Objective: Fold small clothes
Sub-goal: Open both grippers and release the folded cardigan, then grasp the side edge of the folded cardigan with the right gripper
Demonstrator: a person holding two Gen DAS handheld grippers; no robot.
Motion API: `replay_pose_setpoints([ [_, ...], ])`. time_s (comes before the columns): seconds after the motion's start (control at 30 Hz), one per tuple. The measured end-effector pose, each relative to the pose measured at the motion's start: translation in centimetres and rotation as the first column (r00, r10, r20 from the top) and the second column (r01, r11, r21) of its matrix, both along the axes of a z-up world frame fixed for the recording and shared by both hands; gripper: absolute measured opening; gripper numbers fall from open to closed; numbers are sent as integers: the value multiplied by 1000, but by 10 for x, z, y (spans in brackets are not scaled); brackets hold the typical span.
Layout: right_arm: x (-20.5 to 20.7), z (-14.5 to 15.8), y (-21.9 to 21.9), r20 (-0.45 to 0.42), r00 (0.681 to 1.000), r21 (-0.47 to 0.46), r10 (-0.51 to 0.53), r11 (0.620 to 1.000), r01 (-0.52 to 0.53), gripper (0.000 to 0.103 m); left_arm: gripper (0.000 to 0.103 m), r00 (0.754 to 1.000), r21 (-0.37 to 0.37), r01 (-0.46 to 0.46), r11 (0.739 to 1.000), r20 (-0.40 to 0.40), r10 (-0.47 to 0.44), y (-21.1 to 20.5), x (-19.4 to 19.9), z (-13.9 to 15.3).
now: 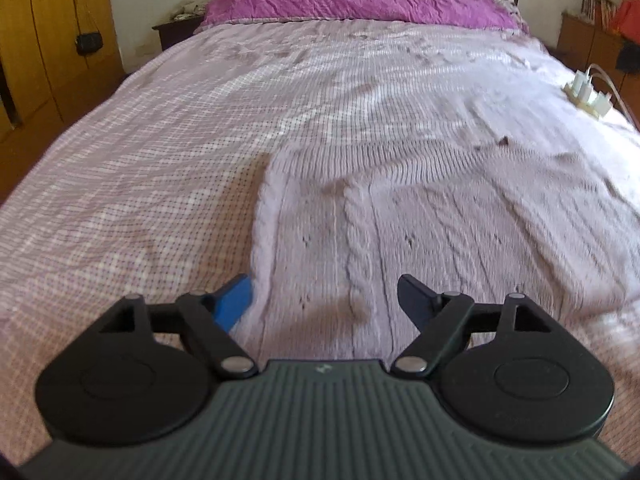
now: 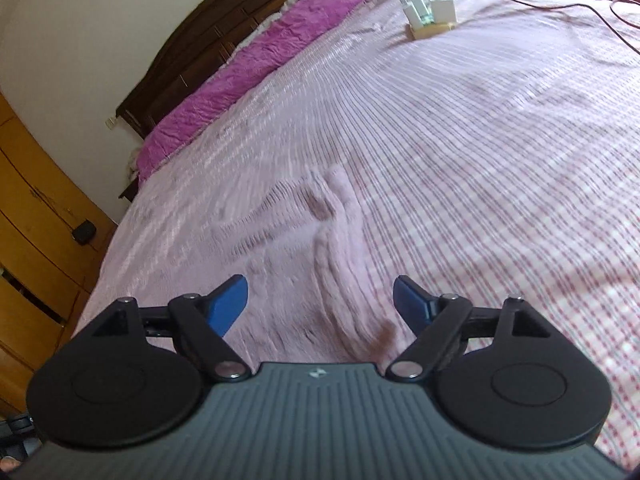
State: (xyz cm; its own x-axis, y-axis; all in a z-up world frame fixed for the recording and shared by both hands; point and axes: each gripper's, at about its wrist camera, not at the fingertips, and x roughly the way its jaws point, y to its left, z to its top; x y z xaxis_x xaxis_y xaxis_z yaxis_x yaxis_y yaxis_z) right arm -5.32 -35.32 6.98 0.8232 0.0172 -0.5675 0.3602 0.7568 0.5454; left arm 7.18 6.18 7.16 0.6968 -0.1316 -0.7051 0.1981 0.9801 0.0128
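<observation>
Over the bed (image 1: pixel 120 160), both grippers open, empty; left gripper (image 1: pixel 324 300) nearer the sweater (image 1: pixel 400 208) hem, length running ahead

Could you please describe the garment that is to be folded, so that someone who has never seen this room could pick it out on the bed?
Start from the wide bed with the pink checked sheet and the magenta quilt at its headboard end. Near the foot lies a pale pink cable-knit sweater, spread flat. Its raised braided cables and ribbing set it apart from the thin checked sheet beneath it.
</observation>
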Motion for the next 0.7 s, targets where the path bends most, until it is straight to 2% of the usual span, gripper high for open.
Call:
replay_pose_setpoints([
  [0.17, -8, -17, -1, -43, 999, 6, -1, 1000, 2, 85, 81, 1000, 25, 1, 1000, -15, -1, -8, -19, -2],
  [0.33, -11, -26, 1, -27, 1000, 4, 14, 1000, -14, 86, 81, 999, 10, -27, 1000, -46, 28, -12, -31, -6],
  [0.53, -11, -36, 2, 3, 999, 22, 34, 999, -34, 93, 81, 995, -12, -47, 999, -86, 46, -15, -36, -13],
  [0.7, -11, -38, 5, 56, 997, 111, 47, 992, -53, 93, 81, 994, 2, -69, 998, -91, 69, -17, -38, -14],
])
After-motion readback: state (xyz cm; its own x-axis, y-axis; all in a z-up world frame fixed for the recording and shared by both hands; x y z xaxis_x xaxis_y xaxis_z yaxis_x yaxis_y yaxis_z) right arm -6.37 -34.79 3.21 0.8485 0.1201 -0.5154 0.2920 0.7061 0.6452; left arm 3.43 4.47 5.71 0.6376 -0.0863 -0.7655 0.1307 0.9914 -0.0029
